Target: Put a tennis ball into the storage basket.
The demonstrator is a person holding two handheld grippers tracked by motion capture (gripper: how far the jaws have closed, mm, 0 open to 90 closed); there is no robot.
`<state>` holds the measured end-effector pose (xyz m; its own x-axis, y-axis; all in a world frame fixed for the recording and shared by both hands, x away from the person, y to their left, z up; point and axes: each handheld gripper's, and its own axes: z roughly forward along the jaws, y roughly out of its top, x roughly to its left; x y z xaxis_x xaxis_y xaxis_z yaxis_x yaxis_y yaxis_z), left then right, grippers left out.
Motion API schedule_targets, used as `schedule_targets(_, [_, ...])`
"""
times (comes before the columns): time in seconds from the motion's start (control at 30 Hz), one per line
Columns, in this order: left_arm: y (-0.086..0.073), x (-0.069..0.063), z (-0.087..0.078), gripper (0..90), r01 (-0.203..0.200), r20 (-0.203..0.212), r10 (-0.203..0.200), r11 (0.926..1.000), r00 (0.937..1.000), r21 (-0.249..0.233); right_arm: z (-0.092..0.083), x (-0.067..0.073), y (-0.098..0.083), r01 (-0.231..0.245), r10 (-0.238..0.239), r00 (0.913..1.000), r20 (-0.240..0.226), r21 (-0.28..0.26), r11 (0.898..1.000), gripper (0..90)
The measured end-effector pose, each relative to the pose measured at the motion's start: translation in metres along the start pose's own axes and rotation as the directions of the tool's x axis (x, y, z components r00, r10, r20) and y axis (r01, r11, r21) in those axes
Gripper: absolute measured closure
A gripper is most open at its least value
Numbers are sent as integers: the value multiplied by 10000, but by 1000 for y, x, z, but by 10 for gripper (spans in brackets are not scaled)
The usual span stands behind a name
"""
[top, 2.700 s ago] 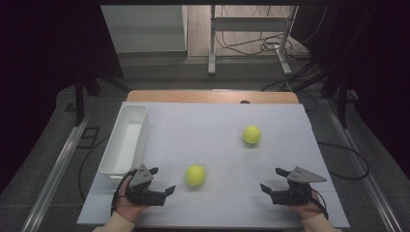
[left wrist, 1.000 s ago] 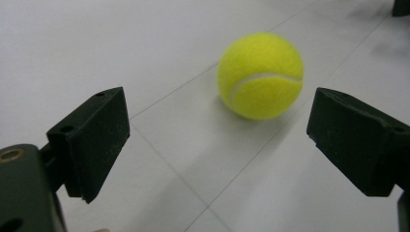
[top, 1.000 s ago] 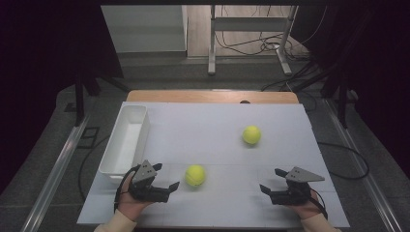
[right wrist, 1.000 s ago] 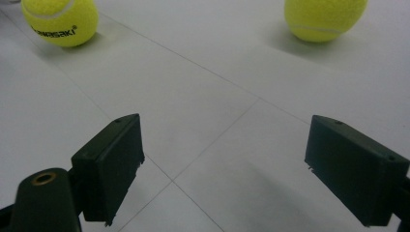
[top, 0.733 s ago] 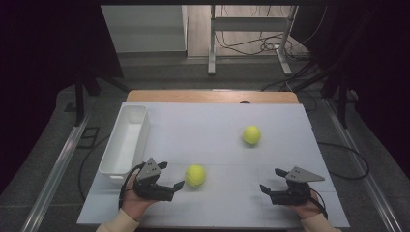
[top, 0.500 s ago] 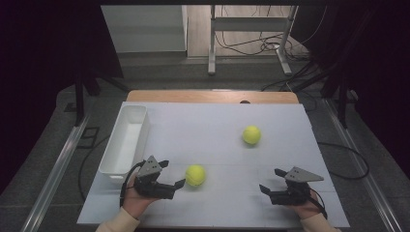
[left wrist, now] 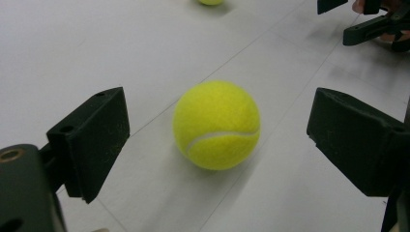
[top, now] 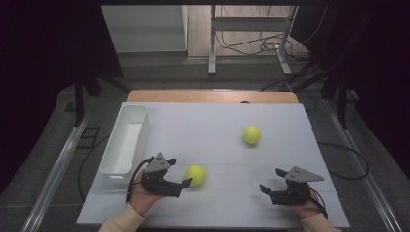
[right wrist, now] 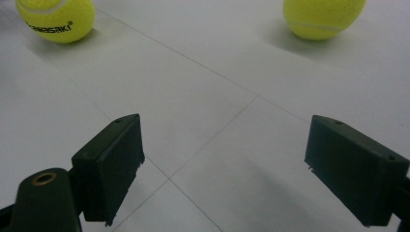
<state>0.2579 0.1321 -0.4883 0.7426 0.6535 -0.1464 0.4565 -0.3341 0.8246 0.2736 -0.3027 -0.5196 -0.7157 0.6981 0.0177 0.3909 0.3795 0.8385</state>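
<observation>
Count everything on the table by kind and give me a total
Tennis balls: 2, one between the left gripper's open jaws, one farther off
White bins: 1
Grippers: 2, counting the right gripper
Total: 5

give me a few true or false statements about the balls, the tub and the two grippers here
1. The left gripper is open with the near tennis ball ahead of its jaws. True.
2. The right gripper is clamped on a ball. False: it is open and holds nothing.
3. The white tub holds a ball. False: it looks empty.
4. Both tennis balls lie on the white table top. True; the far tennis ball sits nearer the back edge.
5. The tub stands on the table's right side. False: it stands on the left.
</observation>
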Motion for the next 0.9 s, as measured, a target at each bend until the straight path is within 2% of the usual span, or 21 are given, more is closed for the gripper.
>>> schedule_targets(0.17, [6,0,8,88,64,328,-70,9998,9994,209,0,0,0,7,-7,10000,12,0,10000,139])
schedule_targets(0.37, [8,-1,14,88,52,516,-80,9985,9986,549,1,0,-1,12,-13,10000,17,26,10000,139])
schedule_targets(0.53, [10,0,21,87,73,864,-168,9940,9961,1093,1,0,-1,7,-7,10000,16,28,10000,139])
schedule_targets(0.67, [14,3,26,85,140,923,-268,9905,9954,1366,1,-1,-1,13,-13,10000,43,57,10000,139])
schedule_targets(0.8, [12,3,32,72,151,713,-286,9829,9970,1834,1,-1,-1,1,-1,10000,68,41,10000,139])
schedule_targets(0.9, [12,3,32,70,211,641,-338,9816,9974,1895,0,-1,-1,-2,2,10000,67,36,10000,139])
